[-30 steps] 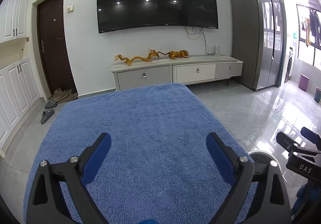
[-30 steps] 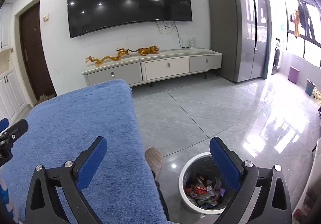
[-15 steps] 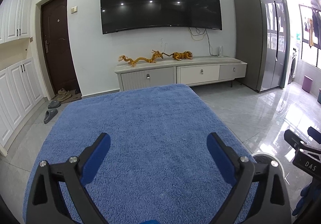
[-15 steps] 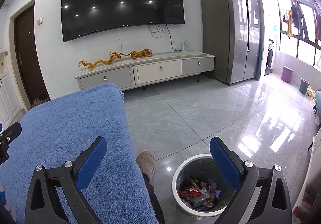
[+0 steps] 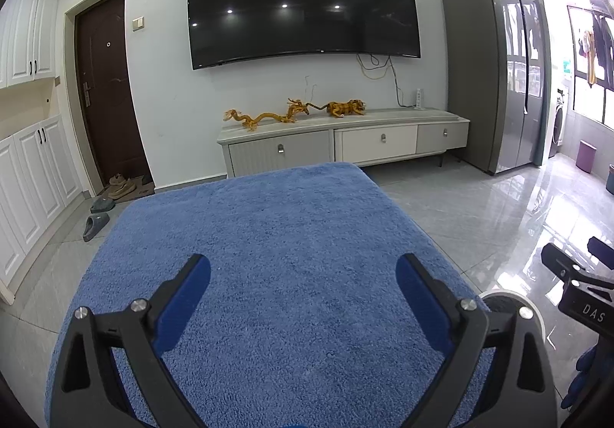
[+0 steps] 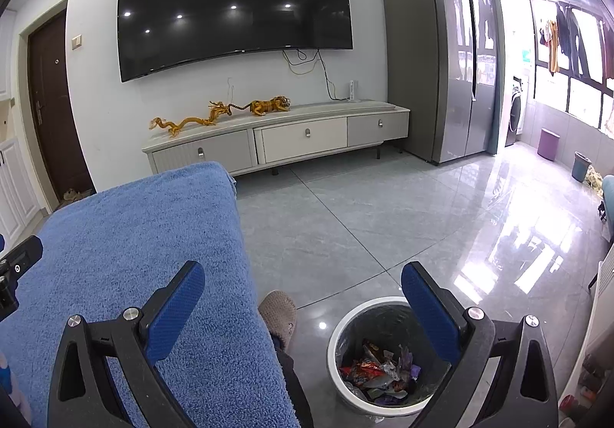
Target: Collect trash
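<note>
Both tongs, left tongs [image 5: 303, 274] and right tongs [image 6: 303, 284], gape empty; the wrappers [image 6: 378, 374], seemingly snack trash, fill the bin [image 6: 345, 320] below the right tongs.

Before you lies a rough, matt blue terry cloth [image 5: 291, 274]. Your gripper pads [image 6: 174, 316] look dimpled and rubbery on matt black plastic. The floor tiles [image 6: 383, 220] are glossy; crinkled shiny wrappers [image 6: 378, 370] fill the plastic-lined bin [image 6: 345, 324].
</note>
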The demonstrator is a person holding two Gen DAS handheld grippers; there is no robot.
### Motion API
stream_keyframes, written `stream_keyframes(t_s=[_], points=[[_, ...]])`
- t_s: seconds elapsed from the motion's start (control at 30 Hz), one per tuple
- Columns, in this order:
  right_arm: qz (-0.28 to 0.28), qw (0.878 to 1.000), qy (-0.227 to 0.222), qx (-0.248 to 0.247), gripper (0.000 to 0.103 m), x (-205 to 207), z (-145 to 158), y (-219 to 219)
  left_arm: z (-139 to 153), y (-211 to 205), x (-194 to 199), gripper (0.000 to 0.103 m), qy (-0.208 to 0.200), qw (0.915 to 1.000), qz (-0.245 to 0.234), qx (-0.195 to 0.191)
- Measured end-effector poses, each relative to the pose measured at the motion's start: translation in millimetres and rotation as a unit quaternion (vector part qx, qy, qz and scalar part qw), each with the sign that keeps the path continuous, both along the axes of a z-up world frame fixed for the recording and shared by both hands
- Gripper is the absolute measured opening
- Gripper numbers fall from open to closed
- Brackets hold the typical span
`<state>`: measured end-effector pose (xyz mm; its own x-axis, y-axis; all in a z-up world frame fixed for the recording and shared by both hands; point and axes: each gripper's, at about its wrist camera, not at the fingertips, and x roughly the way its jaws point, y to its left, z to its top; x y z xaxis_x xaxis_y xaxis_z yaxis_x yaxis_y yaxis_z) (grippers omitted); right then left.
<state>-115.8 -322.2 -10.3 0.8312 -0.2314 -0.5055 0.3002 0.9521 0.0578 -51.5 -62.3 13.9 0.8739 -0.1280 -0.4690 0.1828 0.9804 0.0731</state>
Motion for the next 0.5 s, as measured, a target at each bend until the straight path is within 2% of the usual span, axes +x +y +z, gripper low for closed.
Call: stream_keyframes(t_s=[0.5], points=[[-0.001, 1.0, 0.002, 0.0, 0.103, 1.4, 0.1, -4.2, -0.8, 0.0, -1.2, 0.098, 0.003, 0.9999, -0.007, -0.007]])
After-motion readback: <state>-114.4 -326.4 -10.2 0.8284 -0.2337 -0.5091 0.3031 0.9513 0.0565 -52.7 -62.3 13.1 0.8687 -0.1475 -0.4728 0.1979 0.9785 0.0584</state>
